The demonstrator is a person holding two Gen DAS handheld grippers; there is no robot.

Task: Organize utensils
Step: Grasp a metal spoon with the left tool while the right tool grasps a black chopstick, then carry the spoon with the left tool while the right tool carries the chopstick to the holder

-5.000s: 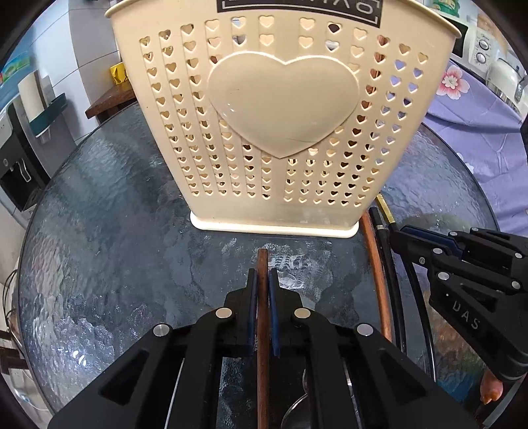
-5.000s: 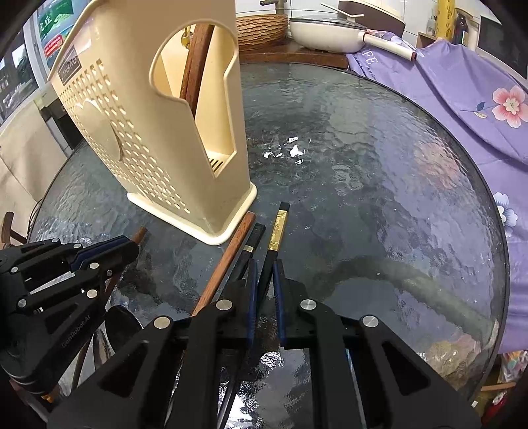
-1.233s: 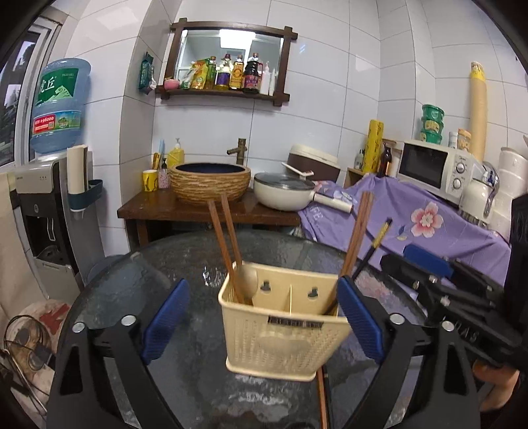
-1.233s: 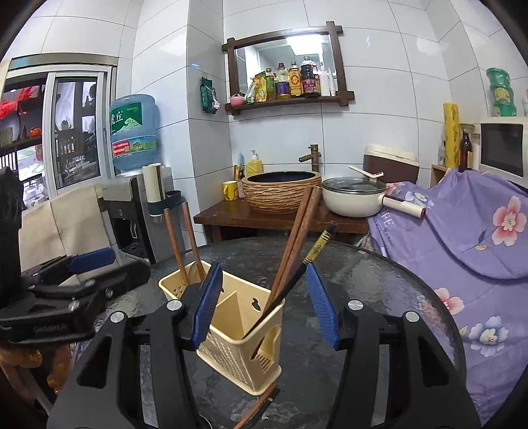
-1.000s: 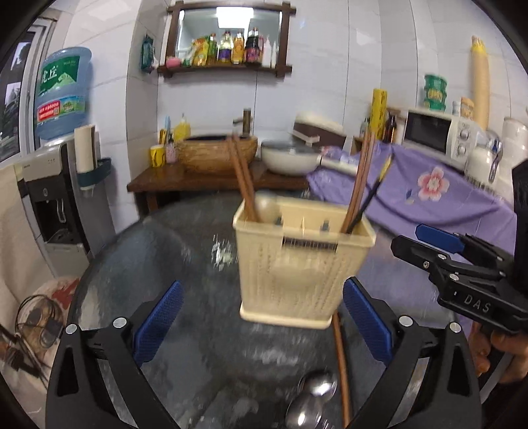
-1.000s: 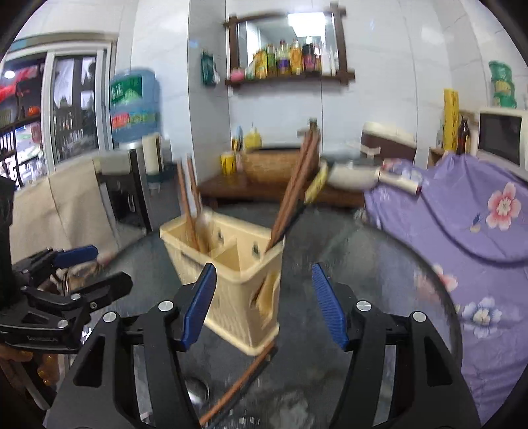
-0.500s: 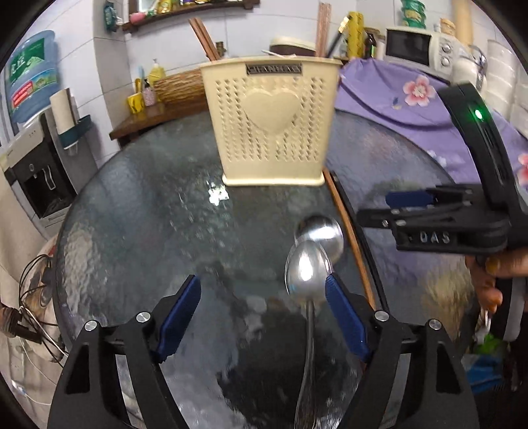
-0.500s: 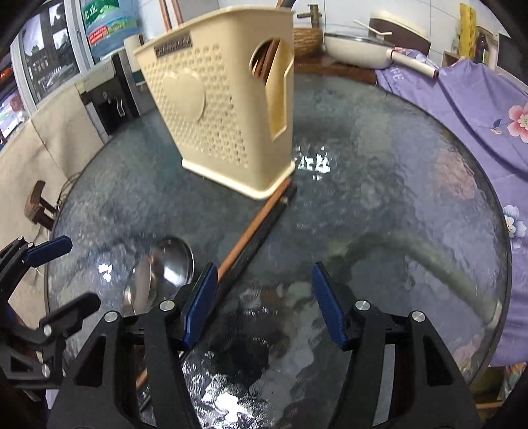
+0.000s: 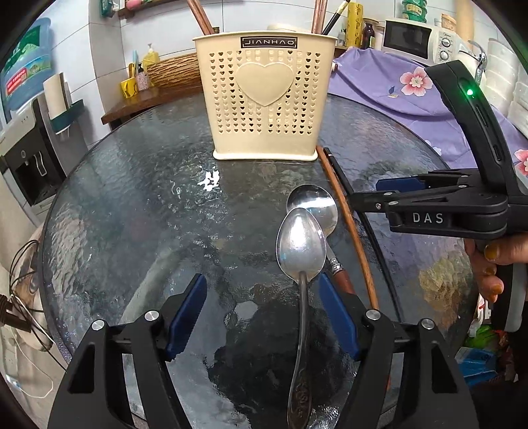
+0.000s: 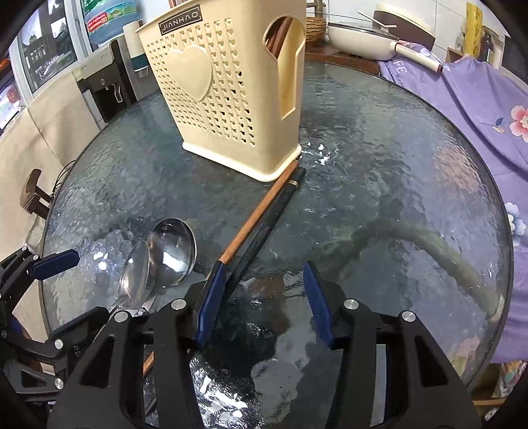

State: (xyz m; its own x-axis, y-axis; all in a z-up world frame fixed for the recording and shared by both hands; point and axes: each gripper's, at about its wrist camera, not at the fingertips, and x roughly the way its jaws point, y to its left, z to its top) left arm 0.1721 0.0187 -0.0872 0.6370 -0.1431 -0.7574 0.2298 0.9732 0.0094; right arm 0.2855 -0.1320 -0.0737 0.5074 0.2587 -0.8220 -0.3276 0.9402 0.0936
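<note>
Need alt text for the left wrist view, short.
The open left tool hovers over two steel spoons lying on a round glass table. Behind them stands a cream utensil basket holding chopsticks; two more chopsticks lie beside the spoons, with the right tool at right.

The upper ends of the chopsticks (image 9: pixel 198 16) in the holder (image 9: pixel 264 99) run past the top edge. The spoon handles (image 10: pixel 145 303) vanish behind the right gripper's body.
</note>
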